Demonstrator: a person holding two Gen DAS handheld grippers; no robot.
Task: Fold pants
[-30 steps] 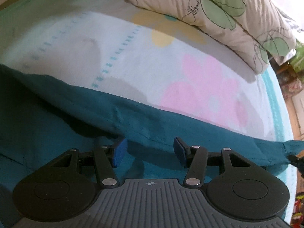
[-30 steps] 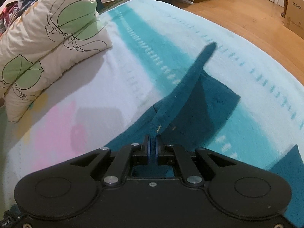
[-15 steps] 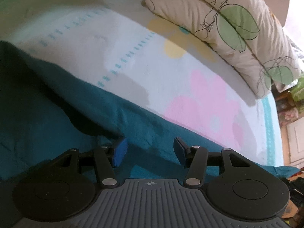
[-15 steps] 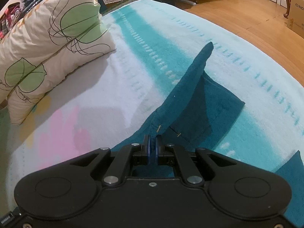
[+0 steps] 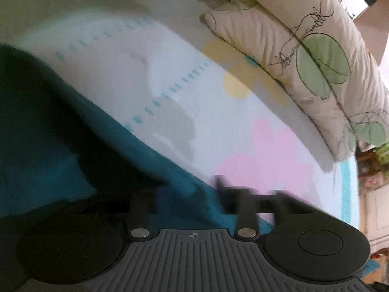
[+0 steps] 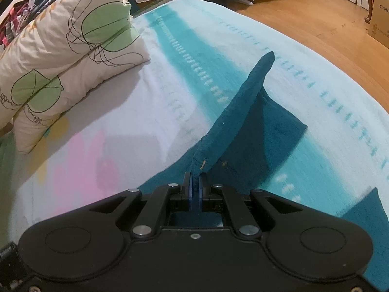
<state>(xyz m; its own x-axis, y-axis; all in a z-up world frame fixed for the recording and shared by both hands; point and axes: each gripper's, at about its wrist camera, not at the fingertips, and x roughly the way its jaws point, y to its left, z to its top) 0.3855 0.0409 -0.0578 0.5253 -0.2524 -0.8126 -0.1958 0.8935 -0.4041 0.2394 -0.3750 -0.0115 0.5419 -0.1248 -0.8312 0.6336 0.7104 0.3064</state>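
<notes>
right gripper [image 6: 196, 189]: pinched tight on the teal pants [image 6: 245, 121], edge lifted off the bed [image 6: 121, 126] | left gripper [image 5: 187, 199]: fingers blurry, look apart over the pants

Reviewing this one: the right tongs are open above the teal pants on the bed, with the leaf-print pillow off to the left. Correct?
Not quite. The right wrist view shows the right tongs shut on the teal pants, pinching a raised edge of fabric. The rest holds: the leaf-print pillow lies to the left on the bed.
</notes>
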